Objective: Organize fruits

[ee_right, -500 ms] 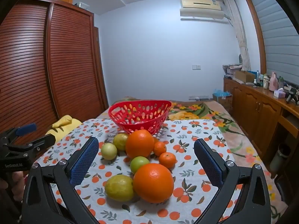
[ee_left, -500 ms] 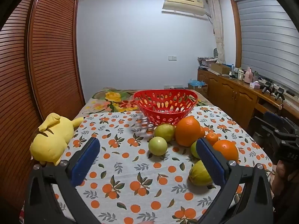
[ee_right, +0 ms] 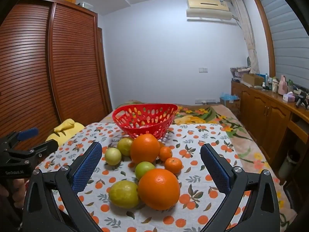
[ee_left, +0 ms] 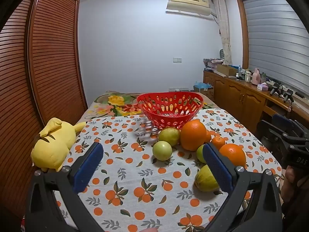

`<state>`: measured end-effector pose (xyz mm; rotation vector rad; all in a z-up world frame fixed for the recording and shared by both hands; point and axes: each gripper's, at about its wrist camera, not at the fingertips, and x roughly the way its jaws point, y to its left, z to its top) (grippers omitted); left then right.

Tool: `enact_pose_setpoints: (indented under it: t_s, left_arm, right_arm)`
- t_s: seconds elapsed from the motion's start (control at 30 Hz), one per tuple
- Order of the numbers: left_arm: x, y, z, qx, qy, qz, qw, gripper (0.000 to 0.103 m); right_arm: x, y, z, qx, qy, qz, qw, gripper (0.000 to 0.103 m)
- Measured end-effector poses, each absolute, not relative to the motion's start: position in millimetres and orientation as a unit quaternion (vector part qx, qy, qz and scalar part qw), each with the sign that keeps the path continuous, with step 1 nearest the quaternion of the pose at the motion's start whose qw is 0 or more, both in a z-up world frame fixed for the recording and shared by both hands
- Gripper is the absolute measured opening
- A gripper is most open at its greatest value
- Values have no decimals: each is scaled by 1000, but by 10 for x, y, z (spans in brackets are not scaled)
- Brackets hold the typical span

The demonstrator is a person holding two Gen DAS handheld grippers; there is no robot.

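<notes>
At twelve o'clock on the table (ee_right: 208, 139), the red basket (ee_right: 144, 116) stands empty. Right tool (ee_right: 150, 166) gapes wide over the nearest orange (ee_right: 159, 188); left tool (ee_left: 152, 166) likewise wide, holding nothing. Recommend centring before closing.

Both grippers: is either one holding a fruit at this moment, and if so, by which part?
Nothing is held. The left gripper and the right gripper are both open above the tablecloth, their pads touching no fruit.
</notes>
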<state>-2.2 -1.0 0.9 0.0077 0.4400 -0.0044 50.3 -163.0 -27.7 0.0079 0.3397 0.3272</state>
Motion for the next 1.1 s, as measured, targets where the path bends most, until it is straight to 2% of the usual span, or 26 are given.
enact_pose_setpoints:
  t_s: [1.1]
  left_arm:
    - [-31,-30,22,6,218,-9,976,103]
  right_arm:
    - [488,-1628,-287,3,168,162,972,103]
